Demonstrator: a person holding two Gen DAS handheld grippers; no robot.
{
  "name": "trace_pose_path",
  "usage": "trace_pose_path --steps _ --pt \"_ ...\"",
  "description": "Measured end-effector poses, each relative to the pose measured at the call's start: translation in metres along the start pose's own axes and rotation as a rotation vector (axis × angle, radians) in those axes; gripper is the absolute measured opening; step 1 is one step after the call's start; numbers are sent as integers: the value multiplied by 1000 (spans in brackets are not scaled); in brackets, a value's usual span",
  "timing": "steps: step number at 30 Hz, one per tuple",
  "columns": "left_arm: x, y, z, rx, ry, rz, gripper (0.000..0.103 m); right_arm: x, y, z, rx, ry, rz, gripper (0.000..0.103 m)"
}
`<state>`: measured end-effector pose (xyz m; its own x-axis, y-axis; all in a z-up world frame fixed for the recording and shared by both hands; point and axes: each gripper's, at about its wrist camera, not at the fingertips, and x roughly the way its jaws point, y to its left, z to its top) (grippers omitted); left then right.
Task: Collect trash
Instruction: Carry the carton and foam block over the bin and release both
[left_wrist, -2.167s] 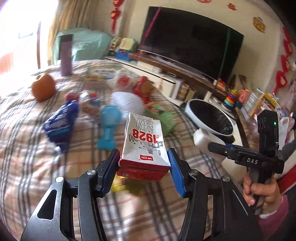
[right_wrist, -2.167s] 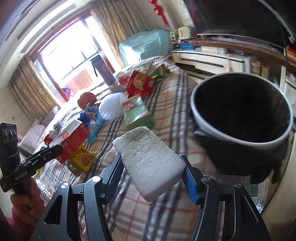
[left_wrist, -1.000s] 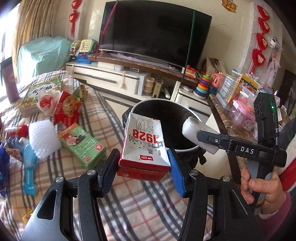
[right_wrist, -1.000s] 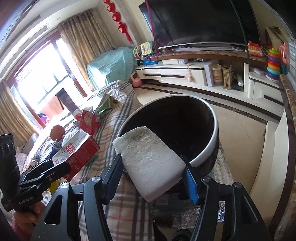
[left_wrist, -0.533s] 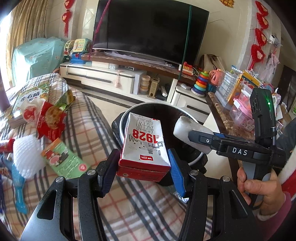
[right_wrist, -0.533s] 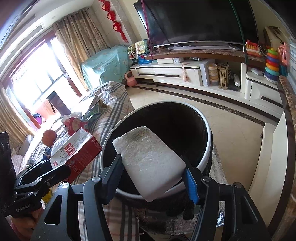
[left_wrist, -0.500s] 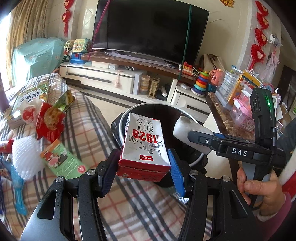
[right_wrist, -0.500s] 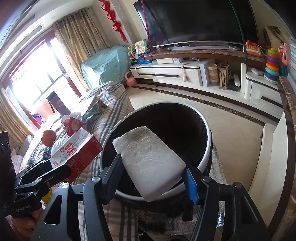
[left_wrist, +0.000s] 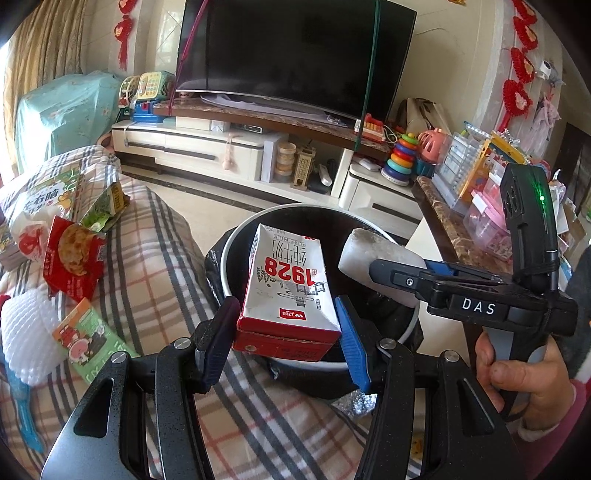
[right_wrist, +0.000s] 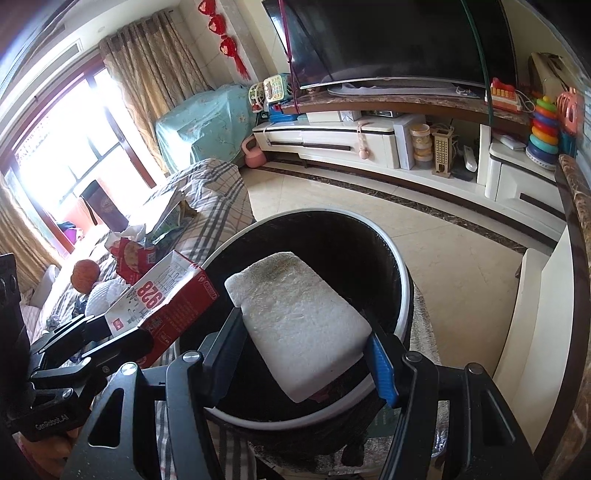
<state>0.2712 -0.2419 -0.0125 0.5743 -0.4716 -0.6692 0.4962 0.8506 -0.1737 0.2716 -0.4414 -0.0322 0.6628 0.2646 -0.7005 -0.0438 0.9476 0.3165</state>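
Currently both grippers are loaded: left gripper (left_wrist: 286, 332) pinches a red-and-white milk carton (left_wrist: 288, 291) (printed "1928"), right gripper (right_wrist: 306, 349) pinches a white foam block (right_wrist: 295, 325). Both items hang over the mouth of the black trash bin (right_wrist: 404, 295) with a white rim, carton near the bin's edge by the plaid-covered sofa (left_wrist: 155, 266), where snack wrappers (left_wrist: 72, 258) lie

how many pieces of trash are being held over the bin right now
2: the milk carton in the left gripper and the white foam block in the right gripper, both over the black bin.
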Motion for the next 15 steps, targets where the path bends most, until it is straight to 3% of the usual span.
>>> trace_pose_path --steps 9,15 --pt "12 2 5 0 19 -1 53 7 -5 6 -4 17 -5 64" --pt "17 0 7 -3 33 -4 54 11 -12 10 33 23 9 73"
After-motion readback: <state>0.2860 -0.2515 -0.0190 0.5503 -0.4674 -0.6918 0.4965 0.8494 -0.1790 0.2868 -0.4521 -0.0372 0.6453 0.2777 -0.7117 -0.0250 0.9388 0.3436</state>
